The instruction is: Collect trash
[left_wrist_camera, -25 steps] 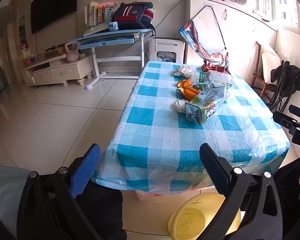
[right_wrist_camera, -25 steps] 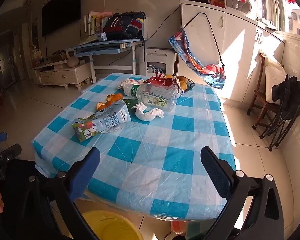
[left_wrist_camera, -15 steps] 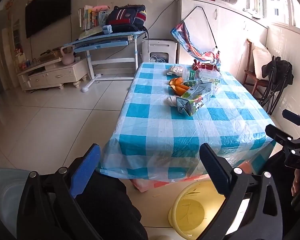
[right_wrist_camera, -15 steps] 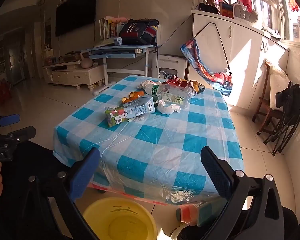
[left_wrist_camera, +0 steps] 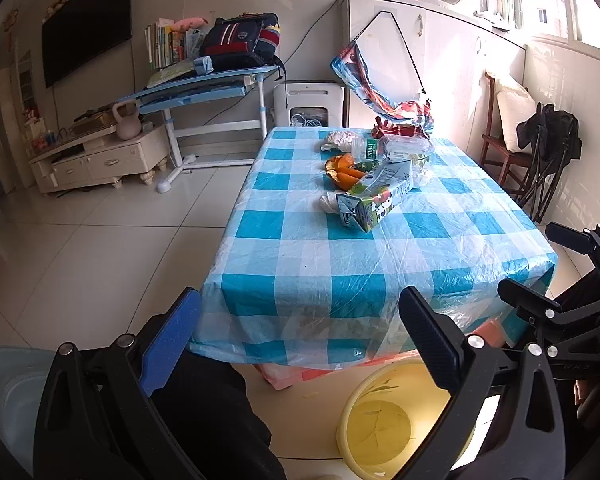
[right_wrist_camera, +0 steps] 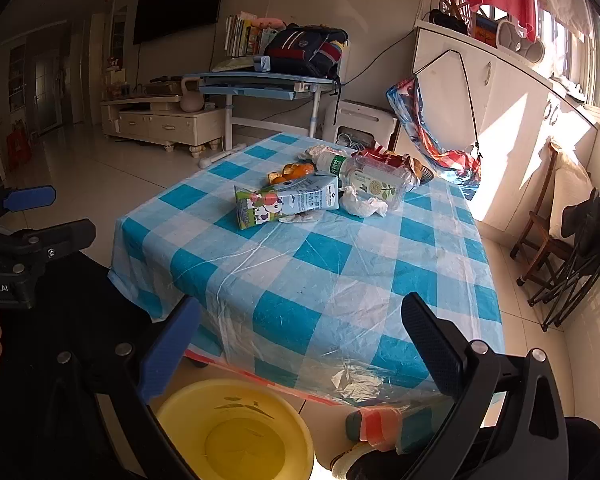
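In the left wrist view, the left gripper (left_wrist_camera: 300, 336) is seen with its fingers spread wide and nothing between them, held short of the near edge of the table (left_wrist_camera: 380, 272) with its blue-checked cloth. The trash is gathered toward the far half of the tabletop: a milk carton (left_wrist_camera: 374, 200) lying on its side, orange peel (left_wrist_camera: 342, 170) just behind it, a clear plastic bottle (left_wrist_camera: 396, 150) and crumpled tissue (left_wrist_camera: 330, 202) beside the carton. A yellow basin (left_wrist_camera: 380, 424) is seen on the floor below the near edge. Compared with the earlier frames, the table appears farther off and more of the basin is revealed. The right gripper (left_wrist_camera: 540, 272) is seen at the right edge.

In the right wrist view, the right gripper (right_wrist_camera: 300, 336) is likewise spread wide and empty, short of the table (right_wrist_camera: 340, 280). The milk carton (right_wrist_camera: 286, 202), crumpled tissue (right_wrist_camera: 362, 204), clear plastic bottle (right_wrist_camera: 374, 178) and orange peel (right_wrist_camera: 292, 172) lie clustered at the far end. The yellow basin (right_wrist_camera: 236, 432) is shown below, more fully than before. The left gripper (right_wrist_camera: 44, 216) is seen at the left edge.
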`<state>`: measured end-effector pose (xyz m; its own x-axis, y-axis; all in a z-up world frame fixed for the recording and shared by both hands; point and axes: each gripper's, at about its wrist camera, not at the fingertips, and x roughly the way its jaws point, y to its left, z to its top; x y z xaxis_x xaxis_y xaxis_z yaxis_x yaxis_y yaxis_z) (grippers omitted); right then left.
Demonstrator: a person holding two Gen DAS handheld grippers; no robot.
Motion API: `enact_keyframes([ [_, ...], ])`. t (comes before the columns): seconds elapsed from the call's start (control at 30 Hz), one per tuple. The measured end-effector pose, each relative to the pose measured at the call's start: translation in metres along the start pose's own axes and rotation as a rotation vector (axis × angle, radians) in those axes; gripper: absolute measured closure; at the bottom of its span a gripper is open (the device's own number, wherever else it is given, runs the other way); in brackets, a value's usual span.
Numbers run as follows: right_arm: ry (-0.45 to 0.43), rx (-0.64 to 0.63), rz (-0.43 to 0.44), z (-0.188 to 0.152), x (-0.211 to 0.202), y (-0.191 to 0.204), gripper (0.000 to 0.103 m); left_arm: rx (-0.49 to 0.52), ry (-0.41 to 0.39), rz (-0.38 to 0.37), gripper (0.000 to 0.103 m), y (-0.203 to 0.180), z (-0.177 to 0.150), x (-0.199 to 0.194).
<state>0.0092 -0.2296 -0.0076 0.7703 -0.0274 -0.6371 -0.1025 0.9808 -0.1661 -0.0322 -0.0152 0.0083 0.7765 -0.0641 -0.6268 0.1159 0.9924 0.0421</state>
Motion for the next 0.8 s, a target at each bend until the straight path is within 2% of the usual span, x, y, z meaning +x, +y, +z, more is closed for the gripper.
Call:
enact_keyframes([
  [0.1, 0.002, 0.016, 0.009, 0.002, -0.014, 0.012, 0.006, -0.002, 0.000, 0.001, 0.007, -0.001, 0.000, 0.000],
  [0.2, 0.016, 0.033, 0.017, 0.039, -0.024, 0.040, 0.006, -0.002, 0.000, -0.002, 0.007, -0.001, -0.001, -0.001],
  [0.23, -0.002, 0.014, 0.051, 0.007, -0.031, 0.008, 0.006, -0.001, 0.001, -0.003, 0.007, -0.001, -0.001, -0.001],
  [0.33, 0.000, 0.010, 0.065, 0.010, -0.037, 0.014, 0.006, -0.001, 0.002, -0.003, 0.007, -0.002, 0.000, -0.001],
  [0.5, 0.025, 0.018, 0.074, 0.044, -0.043, 0.038, 0.006, -0.001, 0.003, -0.003, 0.007, -0.001, -0.001, -0.001],
  [0.6, 0.009, 0.004, 0.085, 0.009, -0.035, 0.023, 0.006, 0.000, 0.002, -0.004, 0.007, 0.000, -0.001, -0.001],
  [0.8, 0.003, -0.005, 0.093, -0.005, -0.027, 0.012, 0.006, -0.001, 0.003, -0.004, 0.007, 0.000, -0.001, -0.001],
])
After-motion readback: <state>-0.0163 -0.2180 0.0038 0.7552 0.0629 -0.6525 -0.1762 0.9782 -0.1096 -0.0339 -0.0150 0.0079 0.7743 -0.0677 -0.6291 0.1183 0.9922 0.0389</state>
